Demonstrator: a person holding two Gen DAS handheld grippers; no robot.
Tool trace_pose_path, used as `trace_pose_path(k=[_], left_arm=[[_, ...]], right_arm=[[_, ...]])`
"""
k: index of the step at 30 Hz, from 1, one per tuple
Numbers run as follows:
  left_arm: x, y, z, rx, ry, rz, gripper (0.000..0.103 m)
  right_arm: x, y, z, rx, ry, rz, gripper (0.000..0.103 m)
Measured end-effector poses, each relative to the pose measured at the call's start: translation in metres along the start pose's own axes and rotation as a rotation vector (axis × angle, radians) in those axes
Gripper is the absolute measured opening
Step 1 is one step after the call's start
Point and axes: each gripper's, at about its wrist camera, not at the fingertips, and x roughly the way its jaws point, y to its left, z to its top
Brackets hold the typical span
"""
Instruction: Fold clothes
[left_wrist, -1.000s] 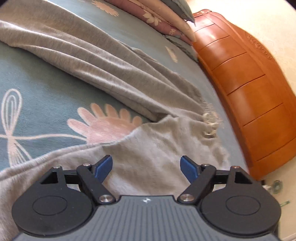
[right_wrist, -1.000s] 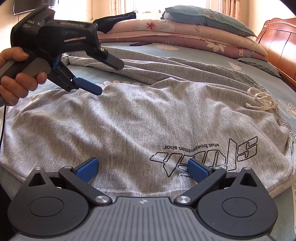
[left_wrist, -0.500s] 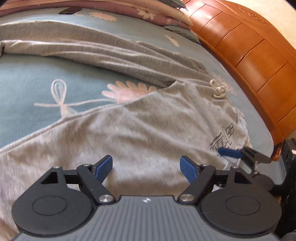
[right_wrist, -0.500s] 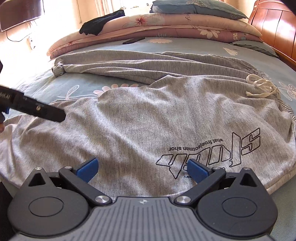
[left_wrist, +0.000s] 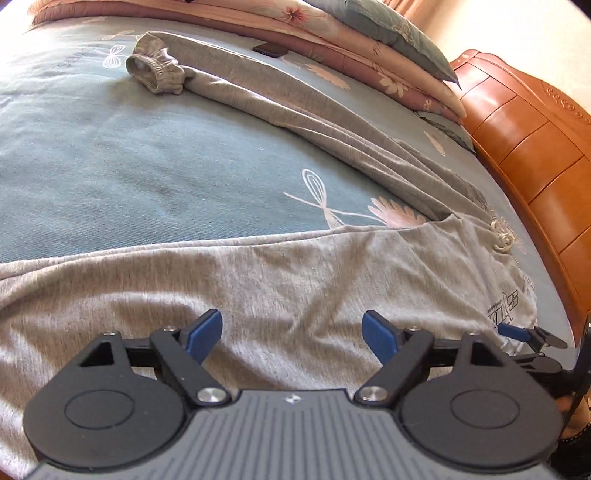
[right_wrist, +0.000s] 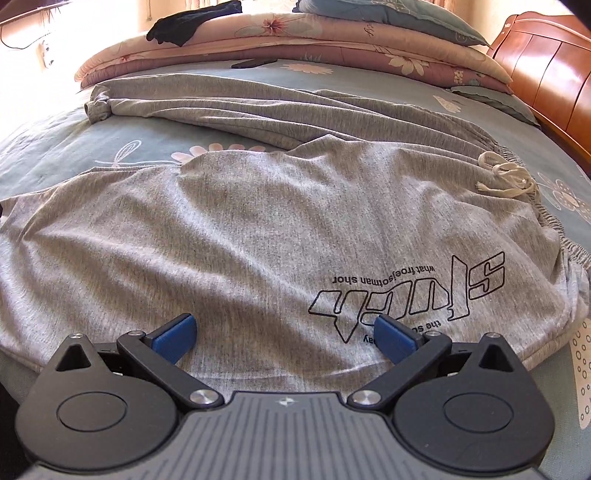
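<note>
A bed (right_wrist: 55, 147) carries a blue floral sheet. Folded quilts (right_wrist: 295, 48) and a pillow (right_wrist: 388, 18) are stacked at its far edge. An orange wooden headboard (left_wrist: 535, 147) stands on the right; sunlight is strong.

1. Both views are bright, lit by strong daylight that enters from the far side of the bed.
2. The far background blows out to white beside the stacked quilts (right_wrist: 288, 44), and their top edges lose detail in the glare.
3. Sunlight rakes across the grey trousers (right_wrist: 258, 236), so the wrinkles cast soft shadows.
4. The wooden headboard (left_wrist: 535, 155) shows a warm sheen on its panels.
5. Fisheye distortion bends the bedsheet (left_wrist: 147, 166) into a dome and curves the headboard; the corners fall to black vignette.
6. Focus is sharp mid-frame; cloth at the lower left of the left view is slightly soft.
</note>
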Motion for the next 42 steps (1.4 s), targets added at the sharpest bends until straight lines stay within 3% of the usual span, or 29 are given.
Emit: trace_pose_path(k=[2, 7, 13, 23, 27, 31, 34, 42], left_arm=[[0.008, 0.017, 0.005, -0.011, -0.021, 0.070, 0.080], [-0.007, 0.049, 0.024, -0.158, -0.077, 0.078, 0.081], [-0.039, 0.048, 0.001, -0.158, -0.074, -0.064, 0.087], [-0.067, 0.057, -0.058, -0.124, -0.040, 0.173, 0.085], [-0.099, 0.071, -0.063, -0.165, -0.161, 0.127, 0.087], [-0.109, 0.089, -0.073, -0.298, -0.247, 0.105, 0.087], [-0.103, 0.090, -0.080, -0.313, -0.254, 0.004, 0.087], [-0.059, 0.079, -0.050, -0.226, -0.233, -0.033, 0.086]], right_arm=[[0.000, 0.001, 0.001, 0.006, 0.005, -0.008, 0.103], [0.000, 0.002, 0.001, 0.013, 0.009, -0.015, 0.103], [0.001, 0.003, 0.001, 0.018, 0.007, -0.020, 0.103], [0.001, 0.003, 0.000, 0.022, 0.000, -0.024, 0.103], [0.001, 0.003, -0.001, 0.022, -0.008, -0.024, 0.103], [0.000, 0.003, -0.002, 0.022, -0.014, -0.026, 0.103], [0.000, 0.003, -0.002, 0.022, -0.019, -0.026, 0.103], [0.000, 0.004, -0.004, 0.020, -0.029, -0.029, 0.103]])
